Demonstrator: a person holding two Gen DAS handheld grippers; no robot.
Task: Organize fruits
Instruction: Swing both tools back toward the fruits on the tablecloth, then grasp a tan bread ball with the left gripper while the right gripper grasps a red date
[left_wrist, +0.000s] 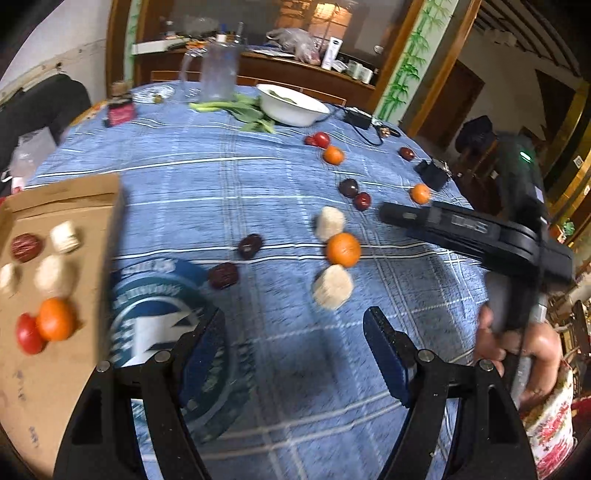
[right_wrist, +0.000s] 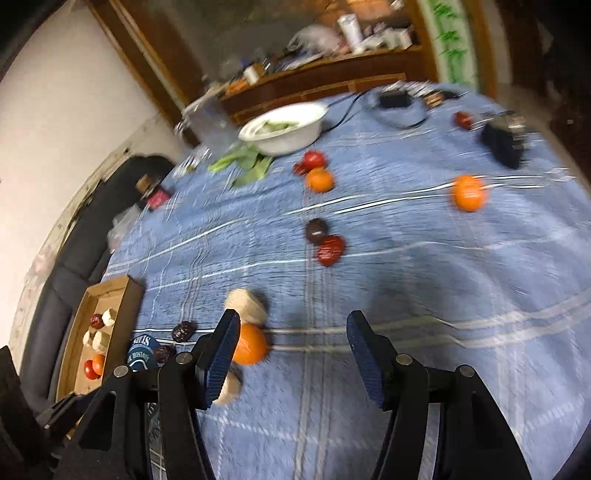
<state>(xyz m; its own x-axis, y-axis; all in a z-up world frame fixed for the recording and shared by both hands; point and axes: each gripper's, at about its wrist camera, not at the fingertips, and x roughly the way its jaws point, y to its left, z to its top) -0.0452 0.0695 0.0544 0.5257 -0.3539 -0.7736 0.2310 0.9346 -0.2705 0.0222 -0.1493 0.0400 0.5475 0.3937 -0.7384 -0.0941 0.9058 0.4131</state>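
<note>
Nearest my left tool (left_wrist: 295, 350), jaws apart with nothing between them, lies bare blue checked cloth over the tabletop (left_wrist: 280, 177). My right tool (right_wrist: 291, 354) likewise stands apart and empty, its left finger (right_wrist: 221, 354) overlapping an orange (right_wrist: 251, 343) in view; I cannot tell whether they touch. Just beyond, that orange sits between two pale round pieces (left_wrist: 330, 221), with two dark red fruits (left_wrist: 250, 246) to their left. At the left edge, a cardboard tray (left_wrist: 74, 192) holds an orange, a tomato, a dark red fruit and pale pieces. Farther out, more oranges (left_wrist: 333, 155) and dark fruits lie scattered. At the far side stand a white bowl (left_wrist: 291, 107), leafy greens (left_wrist: 243, 110) and a clear jug (left_wrist: 218, 72).
</note>
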